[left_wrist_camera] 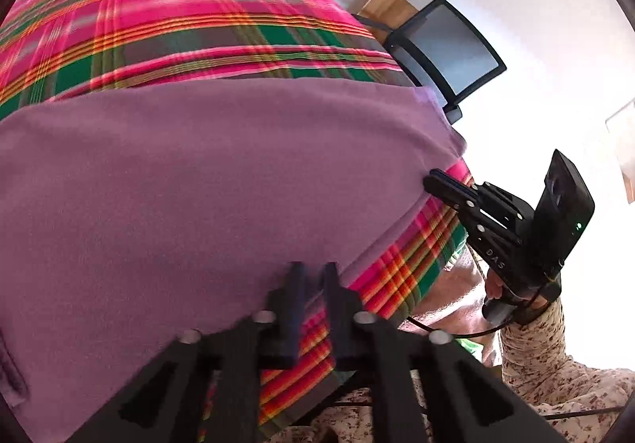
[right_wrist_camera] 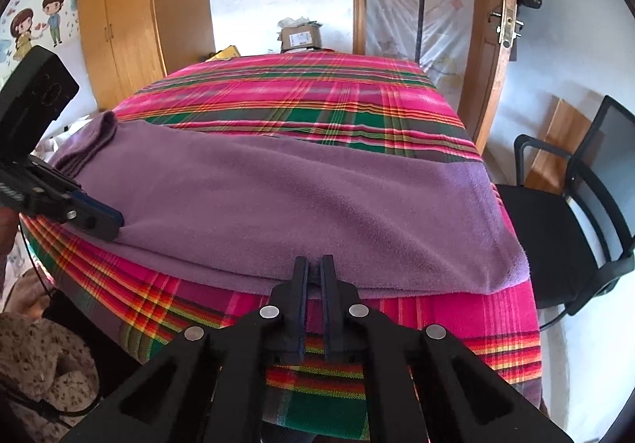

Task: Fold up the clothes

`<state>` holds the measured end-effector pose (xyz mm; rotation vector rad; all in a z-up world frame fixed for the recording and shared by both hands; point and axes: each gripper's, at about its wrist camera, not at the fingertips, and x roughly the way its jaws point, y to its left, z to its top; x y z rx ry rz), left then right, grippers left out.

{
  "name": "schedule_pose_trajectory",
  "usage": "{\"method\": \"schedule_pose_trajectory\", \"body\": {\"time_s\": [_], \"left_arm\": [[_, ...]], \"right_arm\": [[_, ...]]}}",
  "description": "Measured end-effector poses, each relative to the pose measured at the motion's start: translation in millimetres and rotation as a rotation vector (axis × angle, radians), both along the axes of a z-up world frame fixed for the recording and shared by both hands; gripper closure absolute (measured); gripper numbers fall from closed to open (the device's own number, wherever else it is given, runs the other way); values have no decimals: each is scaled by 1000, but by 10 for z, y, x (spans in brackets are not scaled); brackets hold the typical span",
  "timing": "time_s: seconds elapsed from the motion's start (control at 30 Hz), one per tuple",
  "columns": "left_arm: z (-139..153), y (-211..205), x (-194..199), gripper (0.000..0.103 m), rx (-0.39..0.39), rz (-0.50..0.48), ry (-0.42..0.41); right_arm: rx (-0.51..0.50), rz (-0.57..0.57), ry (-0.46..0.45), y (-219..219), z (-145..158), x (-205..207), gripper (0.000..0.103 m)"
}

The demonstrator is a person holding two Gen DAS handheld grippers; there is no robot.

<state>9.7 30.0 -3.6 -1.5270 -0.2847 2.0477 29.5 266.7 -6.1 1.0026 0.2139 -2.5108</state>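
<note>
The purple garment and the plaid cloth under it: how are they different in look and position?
The purple garment is one plain colour with a fuzzy surface; the plaid cloth has pink, green and orange stripes and looks smooth. The garment lies on top, across the near part; the cloth covers the whole table and hangs over its edge. Both lie flat.

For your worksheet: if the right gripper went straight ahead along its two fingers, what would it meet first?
The right gripper points at the near edge of the purple garment, lying on the plaid cloth. It would meet that folded edge first; its fingertips seem already at or on it, though depth is unclear.
</note>
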Motion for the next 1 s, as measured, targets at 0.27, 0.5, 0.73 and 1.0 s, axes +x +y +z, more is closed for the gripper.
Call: {"method": "schedule_pose_trajectory", "body": {"time_s": [0.27,0.5,0.73,1.0], "left_arm": [[-3,21,100,103,29,-62,-24],[7,41,86,102,40,-65,-39],[94,126,13,89,60,-76,-21],[39,188,-168,81,85,-48,-38]], "right_arm": [[-40,-14,-6,50,92,99,100],[-26,-28,-42,78,46,74,99],[-89,-78,63,239,325,127,91],[-53,-52,20,-75,99,-171,86]]}}
